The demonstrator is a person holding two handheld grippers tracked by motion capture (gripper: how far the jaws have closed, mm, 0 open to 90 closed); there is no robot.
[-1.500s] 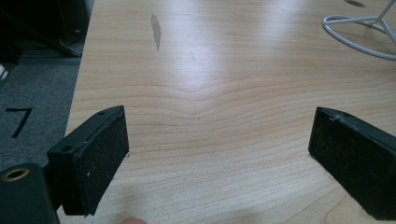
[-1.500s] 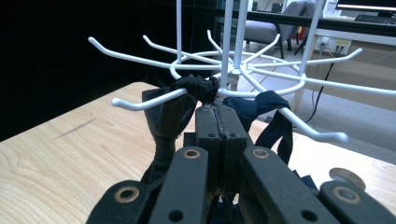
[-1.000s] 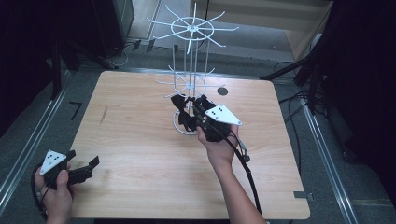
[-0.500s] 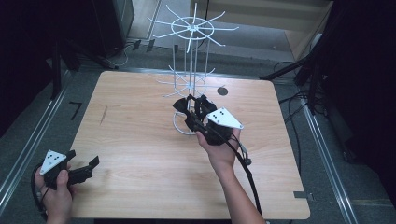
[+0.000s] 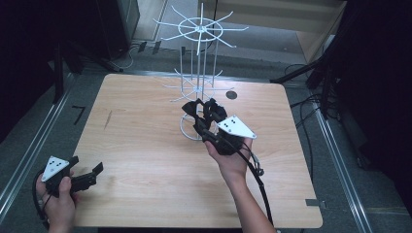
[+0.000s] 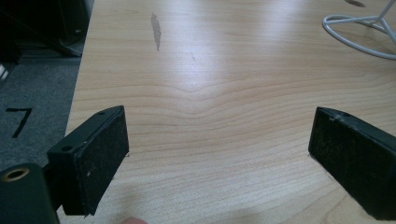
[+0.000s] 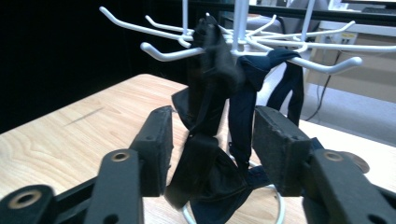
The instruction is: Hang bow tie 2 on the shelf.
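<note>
A white wire hook rack (image 5: 199,73) stands at the table's far middle. From its lower hooks (image 7: 243,46) hang a black bow tie (image 7: 210,93) and a navy bow tie (image 7: 243,112); both appear as dark shapes (image 5: 204,109) in the high view. My right gripper (image 5: 201,125) points at them. Its jaws have just been opening and stand apart (image 7: 212,126), with the black tie's strap and bow hanging loose between the pads, which do not press on it. My left gripper (image 5: 92,175) rests open at the near left corner, with bare wood between its jaws (image 6: 219,140).
The rack's round wire base (image 6: 355,32) sits on the wooden table (image 5: 145,145). A small dark round spot (image 5: 231,95) lies beside the rack. The right gripper's cable (image 5: 260,179) trails toward the near edge. Dark floor and metal rails surround the table.
The right gripper's jaws have spread apart around the hanging bow tie, and that hand has drawn back slightly toward me. The left hand has stayed put.
</note>
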